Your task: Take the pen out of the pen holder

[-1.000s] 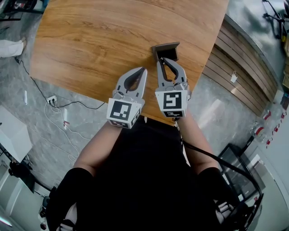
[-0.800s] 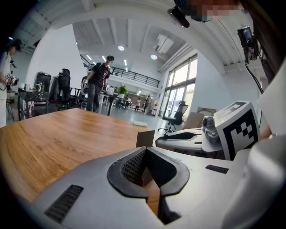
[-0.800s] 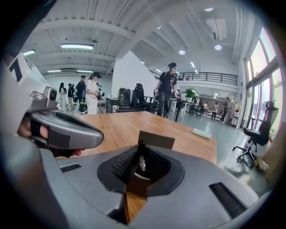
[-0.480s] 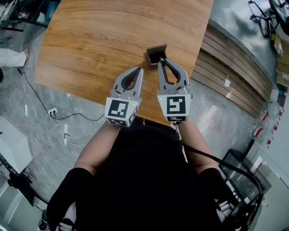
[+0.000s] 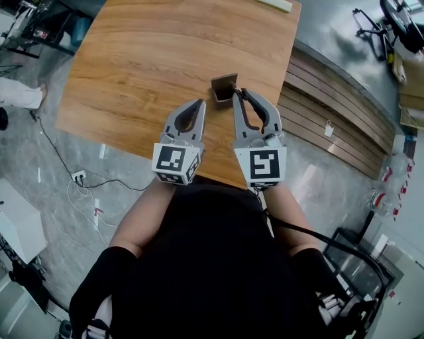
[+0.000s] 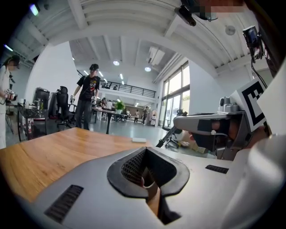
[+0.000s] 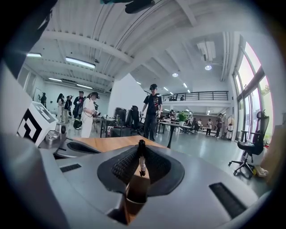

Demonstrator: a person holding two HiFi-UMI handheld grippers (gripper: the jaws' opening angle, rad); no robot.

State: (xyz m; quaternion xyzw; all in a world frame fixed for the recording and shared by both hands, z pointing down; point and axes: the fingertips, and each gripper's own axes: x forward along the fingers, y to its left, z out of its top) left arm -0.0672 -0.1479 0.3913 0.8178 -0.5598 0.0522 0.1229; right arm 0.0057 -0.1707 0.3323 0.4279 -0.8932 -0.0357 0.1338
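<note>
A small brown square pen holder stands on the wooden table, near its right edge. My right gripper reaches to the holder's right rim and is shut on the pen. In the right gripper view the thin pen, dark on top and white lower down, stands upright between the closed tips, and the holder shows just below it. My left gripper hovers beside the holder's left, shut with nothing in it. The pen's lower end is hidden.
A flat white object lies at the table's far edge. Slatted wooden steps run along the table's right side. Cables and a power strip lie on the floor at left. People stand in the hall behind.
My right gripper has come up toward the head camera, and its tips have shifted from over the holder's opening to its right rim. The left gripper has hardly moved.
</note>
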